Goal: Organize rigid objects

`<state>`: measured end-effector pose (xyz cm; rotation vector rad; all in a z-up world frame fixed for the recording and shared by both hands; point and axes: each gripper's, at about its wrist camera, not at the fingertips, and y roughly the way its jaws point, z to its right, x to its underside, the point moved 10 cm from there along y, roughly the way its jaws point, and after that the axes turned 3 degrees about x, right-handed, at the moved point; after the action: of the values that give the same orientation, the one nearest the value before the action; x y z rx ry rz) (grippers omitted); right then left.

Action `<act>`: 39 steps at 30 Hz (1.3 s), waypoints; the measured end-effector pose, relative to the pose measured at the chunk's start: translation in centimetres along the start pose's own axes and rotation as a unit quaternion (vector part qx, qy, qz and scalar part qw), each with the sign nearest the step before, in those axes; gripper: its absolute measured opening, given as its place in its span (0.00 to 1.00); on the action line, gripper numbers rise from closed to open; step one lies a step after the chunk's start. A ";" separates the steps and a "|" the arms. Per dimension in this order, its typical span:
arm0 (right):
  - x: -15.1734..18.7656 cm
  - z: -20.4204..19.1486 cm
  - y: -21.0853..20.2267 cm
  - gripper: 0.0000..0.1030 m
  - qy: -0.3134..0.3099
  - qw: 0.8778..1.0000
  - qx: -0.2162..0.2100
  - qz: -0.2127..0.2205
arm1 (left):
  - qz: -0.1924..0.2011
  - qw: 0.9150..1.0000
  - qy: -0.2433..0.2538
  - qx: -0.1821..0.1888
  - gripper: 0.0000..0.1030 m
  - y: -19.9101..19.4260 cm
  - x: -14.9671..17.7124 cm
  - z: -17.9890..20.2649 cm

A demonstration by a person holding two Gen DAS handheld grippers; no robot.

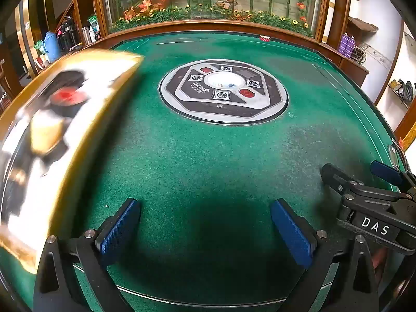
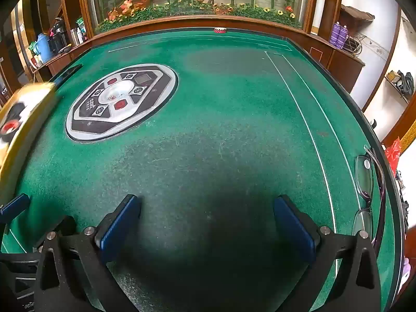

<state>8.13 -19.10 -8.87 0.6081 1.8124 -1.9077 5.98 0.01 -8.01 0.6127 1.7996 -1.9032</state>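
**Gold box waits at the bench's left edge**

The gold box (blurred) is seen at the left of the green bench. Both the left gripper and right gripper are held wide, empty. Its edges should be squared up before closing.

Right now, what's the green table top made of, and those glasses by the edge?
The table top looks like felt: matte, fuzzy green, scuffed pale in patches. The glasses seem to have clear shiny lenses and thin dark frames, plastic or metal, hard to tell.
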 end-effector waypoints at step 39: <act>0.3 0.3 -0.2 1.00 -0.001 1.000 0.000 0.002 | -0.001 1.000 0.001 0.003 1.00 2.1 -0.7 1.1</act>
<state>7.78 -19.38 -8.87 0.6090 1.8091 -1.9058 7.78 -1.19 -9.17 0.6141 1.7973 -1.9103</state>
